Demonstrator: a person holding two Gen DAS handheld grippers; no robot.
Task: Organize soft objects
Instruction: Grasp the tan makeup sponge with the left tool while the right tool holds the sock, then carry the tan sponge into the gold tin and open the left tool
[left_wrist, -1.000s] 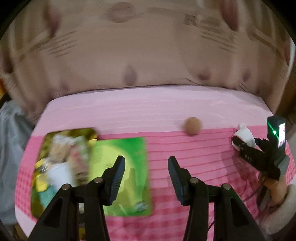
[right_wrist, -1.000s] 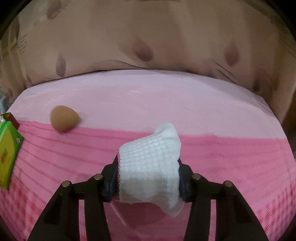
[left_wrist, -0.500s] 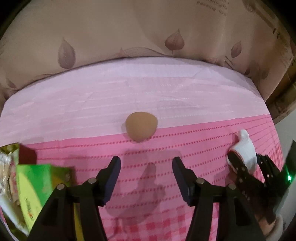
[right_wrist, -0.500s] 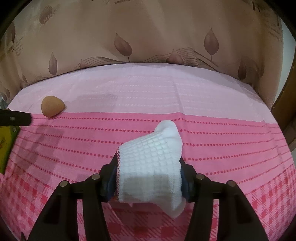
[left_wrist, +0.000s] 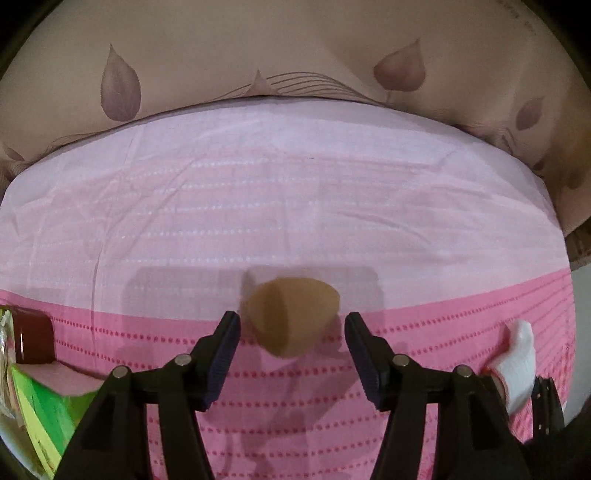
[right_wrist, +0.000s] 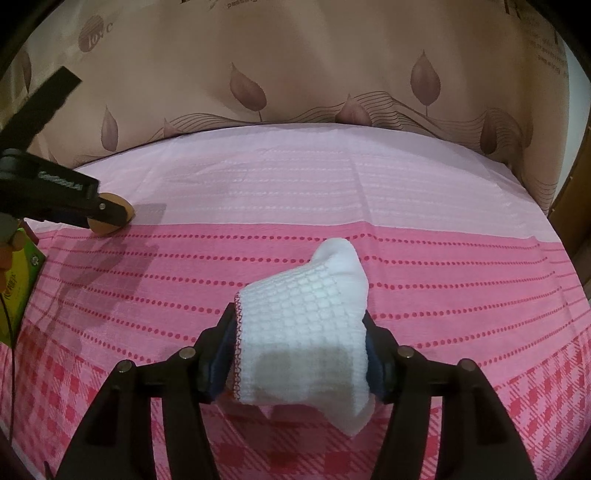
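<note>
One tan sponge and one white sock are lying on the pink cloth, the sponge mid-cloth, the sock nearer the right edge. The left gripper is hanging wide apart around the sponge, not pressing it. The right gripper, jaws just easing open, is flanking the sock; whether the pads are pressing it is unclear.

The surface is covered with a pink cloth: pale at the far side, deeper pink with dotted lines nearer, checked at the near edge. A tan teardrop sponge lies on it where the pale and deep bands meet. At the left edge lie a green packet and a dark red-brown block. A white waffle-knit cloth is toward the right; whether it rests on the covering cannot be told.
</note>
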